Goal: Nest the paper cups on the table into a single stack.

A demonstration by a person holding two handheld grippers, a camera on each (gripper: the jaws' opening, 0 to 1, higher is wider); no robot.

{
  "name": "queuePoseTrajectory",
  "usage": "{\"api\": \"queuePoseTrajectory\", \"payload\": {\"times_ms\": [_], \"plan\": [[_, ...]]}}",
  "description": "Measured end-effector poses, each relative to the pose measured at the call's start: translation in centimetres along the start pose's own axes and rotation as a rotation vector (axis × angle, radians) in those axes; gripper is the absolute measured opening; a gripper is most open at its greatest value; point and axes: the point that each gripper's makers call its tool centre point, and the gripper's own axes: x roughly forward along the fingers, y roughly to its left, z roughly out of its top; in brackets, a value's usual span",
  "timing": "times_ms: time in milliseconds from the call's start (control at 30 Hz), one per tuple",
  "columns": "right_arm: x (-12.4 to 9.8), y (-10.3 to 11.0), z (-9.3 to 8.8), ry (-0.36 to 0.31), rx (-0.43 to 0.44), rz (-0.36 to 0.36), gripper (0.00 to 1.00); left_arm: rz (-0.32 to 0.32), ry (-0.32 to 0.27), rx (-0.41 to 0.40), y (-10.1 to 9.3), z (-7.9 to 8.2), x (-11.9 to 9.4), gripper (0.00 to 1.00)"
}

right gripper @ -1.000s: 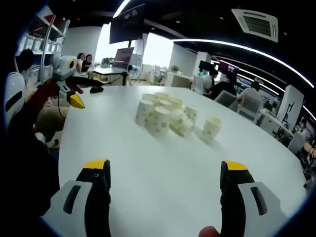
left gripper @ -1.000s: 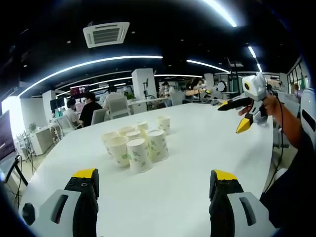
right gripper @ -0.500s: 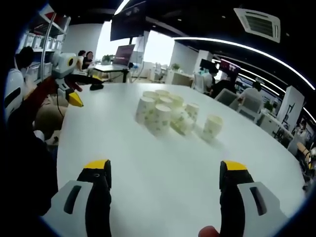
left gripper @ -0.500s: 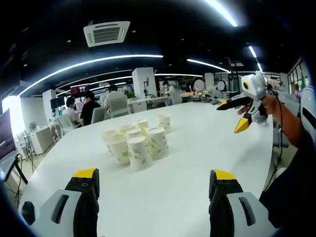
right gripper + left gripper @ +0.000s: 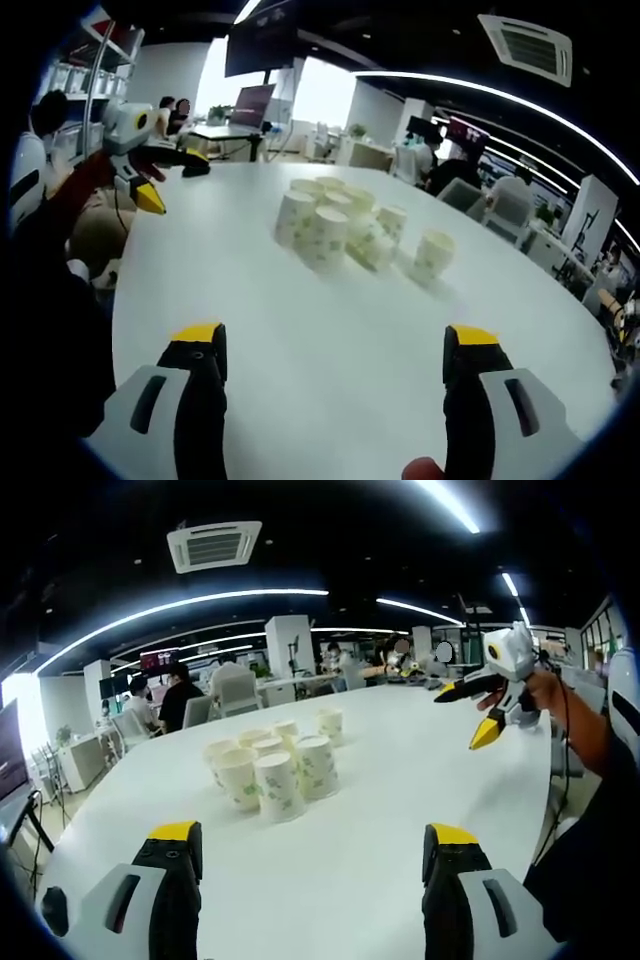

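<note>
Ahead, the paper cups (image 5: 272,770) cluster well beyond the left claw (image 5: 312,842) and right claw (image 5: 335,344), both spread wide

Your table (image 5: 400,780) has a smooth white top with a soft sheen, catching a dull reflection of the ceiling lights; the paper cups (image 5: 270,775) on it look matt, off-white paper printed with pale green marks, and the same cups (image 5: 335,228) read just as dull from your right gripper view; your left gripper (image 5: 310,855) has jaws of dark matt plastic capped in yellow, set on light grey moulded shells with a slight gloss; your right gripper (image 5: 330,355) looks the same, black plastic, yellow tips, smooth grey housing.
</note>
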Motion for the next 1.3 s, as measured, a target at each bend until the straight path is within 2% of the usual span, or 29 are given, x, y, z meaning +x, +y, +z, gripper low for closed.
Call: {"api": "queuePoseTrajectory", "payload": {"times_ms": [1000,1167,1300], "plan": [[1.9,-0.9,-1.0,0.039,0.006,0.001,0.90,-0.007,0.014,-0.027,-0.2,-1.2,0.4,0.96],[2.9,-1.1,-0.5,0.054,-0.022,0.016,0.89,-0.010,0.012,-0.036,-0.3,-1.4,0.4,0.95],[4.2,-1.6,1.0,0.057,-0.074,0.028,0.88,-0.017,0.002,-0.046,-0.7,-1.4,0.4,0.95]]}}
